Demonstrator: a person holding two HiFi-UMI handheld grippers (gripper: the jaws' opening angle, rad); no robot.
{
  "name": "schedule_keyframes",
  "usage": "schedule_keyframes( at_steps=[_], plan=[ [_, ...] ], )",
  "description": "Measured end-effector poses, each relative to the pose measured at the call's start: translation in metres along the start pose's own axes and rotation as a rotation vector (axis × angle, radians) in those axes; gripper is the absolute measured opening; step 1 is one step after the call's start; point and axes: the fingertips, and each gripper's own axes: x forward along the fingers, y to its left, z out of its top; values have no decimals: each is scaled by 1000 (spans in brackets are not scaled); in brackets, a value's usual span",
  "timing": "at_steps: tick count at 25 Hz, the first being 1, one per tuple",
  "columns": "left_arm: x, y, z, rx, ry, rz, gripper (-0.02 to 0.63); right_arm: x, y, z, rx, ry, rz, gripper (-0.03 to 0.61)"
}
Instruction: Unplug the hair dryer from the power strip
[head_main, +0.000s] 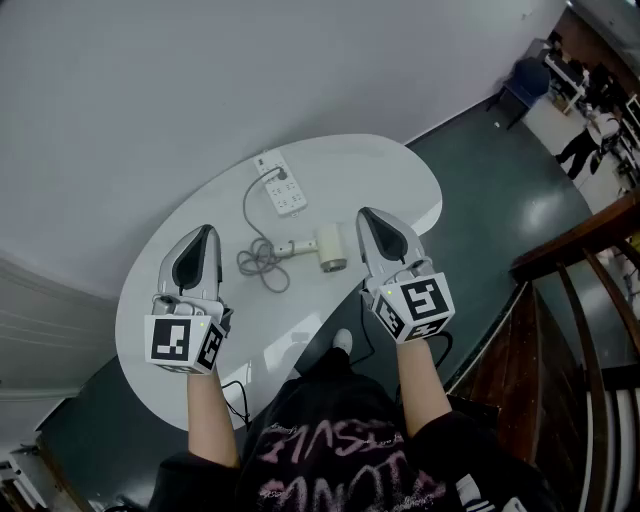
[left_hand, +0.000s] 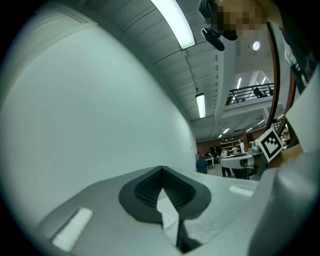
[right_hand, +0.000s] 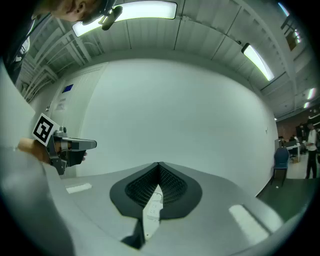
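A white power strip (head_main: 283, 186) lies at the far side of the white oval table (head_main: 400, 180), with the hair dryer's plug (head_main: 281, 176) in it. The grey cord runs down to a loose coil (head_main: 262, 258). The cream hair dryer (head_main: 320, 246) lies on its side mid-table. My left gripper (head_main: 207, 232) hovers shut left of the coil, holding nothing. My right gripper (head_main: 367, 215) hovers shut just right of the dryer, also holding nothing. In the right gripper view the power strip (right_hand: 152, 207) shows through the slit under the closed jaws (right_hand: 159, 165). The left gripper view shows closed jaws (left_hand: 162, 170) too.
A plain white wall (head_main: 200, 80) rises behind the table. A wooden stair railing (head_main: 580, 270) stands to the right over dark floor (head_main: 500, 200). People and desks are far off at the top right. A black cable (head_main: 238, 398) hangs at the table's near edge.
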Motion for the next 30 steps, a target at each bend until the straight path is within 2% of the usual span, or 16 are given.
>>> schedule_keyframes(
  at_steps=[19, 30],
  plan=[
    [-15, -7, -5, -3, -8, -17, 0, -18, 14, 7, -33, -12, -8, 9],
    [-18, -11, -15, -12, -7, -62, 1, -28, 19, 1, -28, 7, -55, 10]
  ],
)
